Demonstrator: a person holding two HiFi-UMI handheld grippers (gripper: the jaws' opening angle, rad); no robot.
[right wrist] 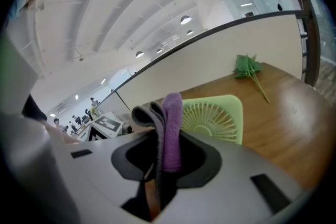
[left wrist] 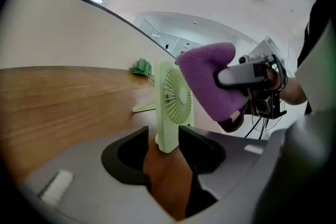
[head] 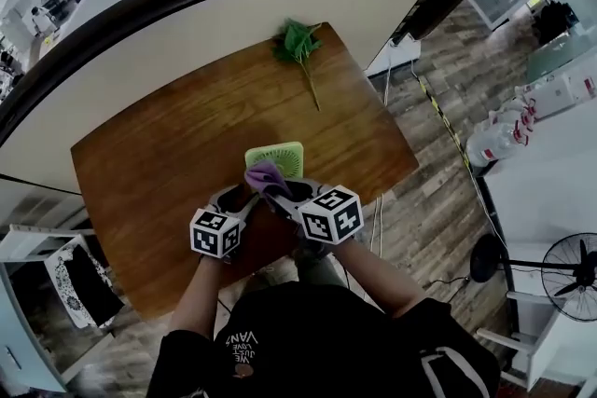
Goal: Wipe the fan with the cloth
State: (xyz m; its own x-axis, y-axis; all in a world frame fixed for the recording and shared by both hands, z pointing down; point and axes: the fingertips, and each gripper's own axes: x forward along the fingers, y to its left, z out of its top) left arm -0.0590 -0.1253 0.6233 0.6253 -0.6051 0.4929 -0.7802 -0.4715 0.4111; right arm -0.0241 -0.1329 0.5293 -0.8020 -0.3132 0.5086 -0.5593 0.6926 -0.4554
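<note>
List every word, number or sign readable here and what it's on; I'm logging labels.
"VAN", upside down, on the black shirt: the smaller lines beside it are too blurred to read.
Marker cubes: black-and-white square patterns, no words.
Bottles: labels too small to read.
Fan, cloth: no print seen.

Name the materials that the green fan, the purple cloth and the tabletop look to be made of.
Small pale green square fan: apparently moulded plastic, smooth and matte, with thin radial grille ribs.
Purple cloth: soft napped fabric, probably microfibre. Its surface is fuzzy, it folds limply, and it shows a grey reverse.
Brown tabletop: wood or wood-look laminate, with visible grain and a slight sheen. Which of the two cannot be told.
</note>
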